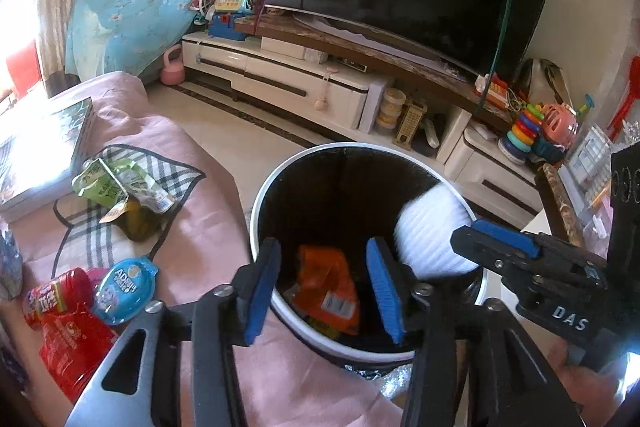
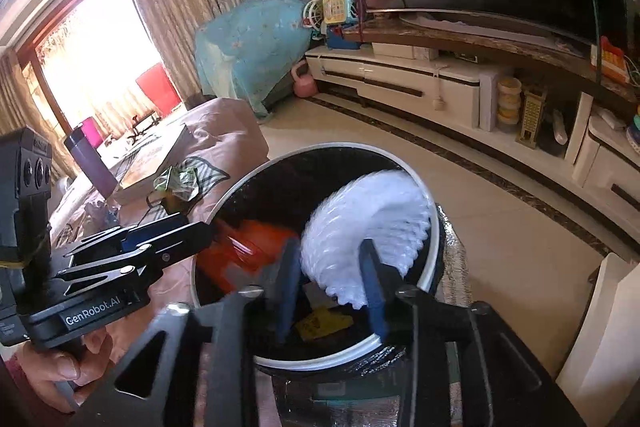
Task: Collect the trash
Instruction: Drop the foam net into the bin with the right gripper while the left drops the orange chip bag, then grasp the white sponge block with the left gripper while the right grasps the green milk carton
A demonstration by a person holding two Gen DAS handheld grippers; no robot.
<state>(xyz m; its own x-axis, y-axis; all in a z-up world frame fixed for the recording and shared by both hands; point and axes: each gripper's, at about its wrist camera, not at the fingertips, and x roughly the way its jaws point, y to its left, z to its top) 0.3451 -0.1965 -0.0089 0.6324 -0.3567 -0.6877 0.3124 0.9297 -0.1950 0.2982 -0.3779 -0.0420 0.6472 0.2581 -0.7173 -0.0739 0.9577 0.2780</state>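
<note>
A round bin with a white rim (image 1: 256,211) (image 2: 434,211) stands beside the pink-covered table. An orange wrapper (image 1: 328,291) (image 2: 244,251) lies inside it. My left gripper (image 1: 324,291) is open and empty over the bin's near rim. My right gripper (image 2: 330,291) is open over the bin; a white ribbed paper cup (image 2: 368,223) (image 1: 434,231), blurred, is in the bin's mouth just beyond its fingers, free of them. On the table lie a green carton (image 1: 108,183), a blue lidded cup (image 1: 124,287) and red packets (image 1: 64,323).
A checked cloth (image 1: 168,167) and a large flat box (image 1: 36,151) lie on the table. A purple bottle (image 2: 90,163) stands there too. A TV cabinet (image 1: 280,79) with toys runs along the far wall. Tiled floor lies between.
</note>
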